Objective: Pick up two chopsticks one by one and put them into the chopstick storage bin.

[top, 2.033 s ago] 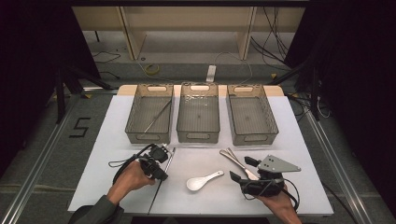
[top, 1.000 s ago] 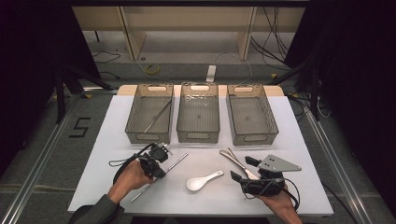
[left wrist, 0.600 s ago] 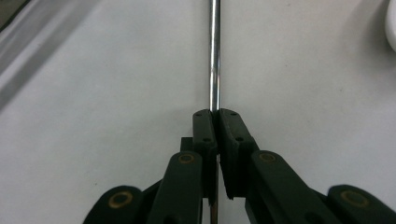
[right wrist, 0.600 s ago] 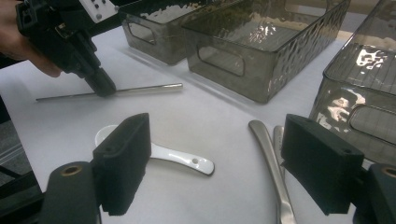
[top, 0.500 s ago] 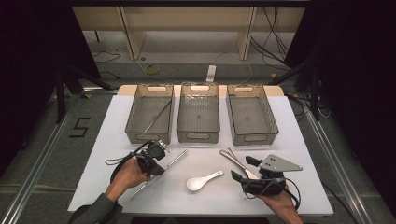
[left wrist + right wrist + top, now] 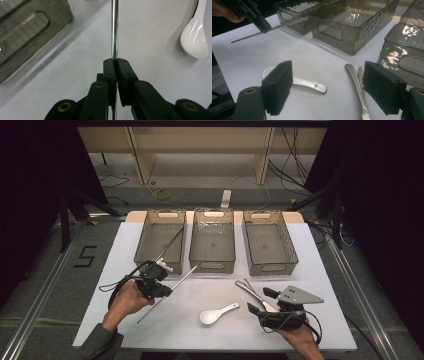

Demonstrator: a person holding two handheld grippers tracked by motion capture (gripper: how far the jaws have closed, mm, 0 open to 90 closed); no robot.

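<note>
Seen from above, left gripper (image 6: pixel 159 281) clamps a thin metal rod (image 6: pixel 176 285) over the white table (image 6: pixel 215 335), before the left smoky plastic bin (image 6: pixel 161 241). Its own view shows jaws pinching the rod (image 6: pixel 114 30). Right gripper (image 6: pixel 337 87) gapes empty above a white ceramic spoon (image 6: pixel 307 83).

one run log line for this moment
left gripper: shut on metal rod, lifted off table | right gripper: open, over white spoon | left bin: one rod inside

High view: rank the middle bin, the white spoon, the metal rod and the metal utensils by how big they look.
1. middle bin, clearly largest.
2. metal rod, longest of the rest but very thin, held in the left hand-held gripper.
3. and 4. white spoon and metal utensils: look alike in length, and the utensils are partly hidden, so unranked.
</note>
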